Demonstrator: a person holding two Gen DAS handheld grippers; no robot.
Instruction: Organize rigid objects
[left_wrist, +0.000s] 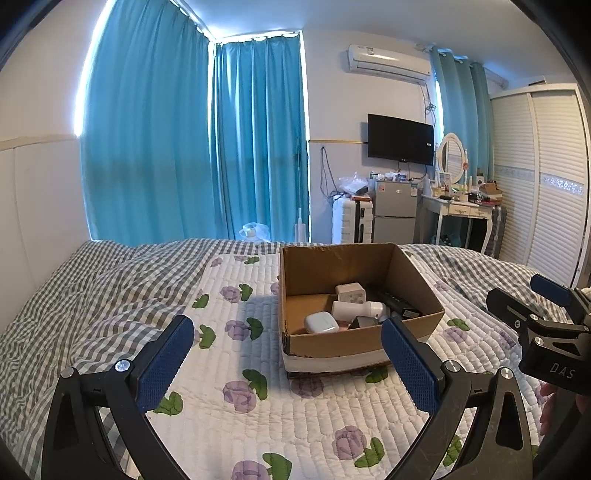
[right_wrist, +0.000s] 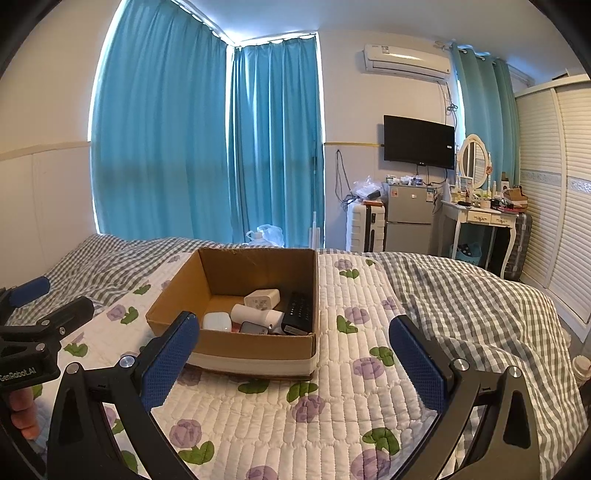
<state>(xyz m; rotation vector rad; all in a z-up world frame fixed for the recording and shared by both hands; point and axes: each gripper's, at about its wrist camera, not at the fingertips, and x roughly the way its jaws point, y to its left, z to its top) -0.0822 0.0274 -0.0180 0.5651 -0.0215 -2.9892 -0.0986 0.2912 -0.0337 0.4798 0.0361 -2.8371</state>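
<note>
An open cardboard box (left_wrist: 291, 280) (right_wrist: 173, 295) stands on the quilted floral bed cover. Inside lie a white charger plug (left_wrist: 350, 292) (right_wrist: 262, 298), a white cylinder-shaped device (left_wrist: 360, 308) (right_wrist: 256, 315), a white earbud case (left_wrist: 320, 322) (right_wrist: 216, 321) and a black remote (left_wrist: 397, 300) (right_wrist: 298, 308). My left gripper (left_wrist: 288, 363) is open and empty, just in front of the box. My right gripper (right_wrist: 295, 363) is open and empty, also just before the box. Each gripper shows at the edge of the other's view, the right one (left_wrist: 532, 306) and the left one (right_wrist: 48, 302).
The bed has a grey checked sheet (left_wrist: 74, 291) at the left and far right. Blue curtains (left_wrist: 192, 140) hang behind. A white suitcase (left_wrist: 351, 221), a small fridge (left_wrist: 395, 212), a dressing table (left_wrist: 461, 210) and a wardrobe (left_wrist: 539, 177) stand beyond the bed.
</note>
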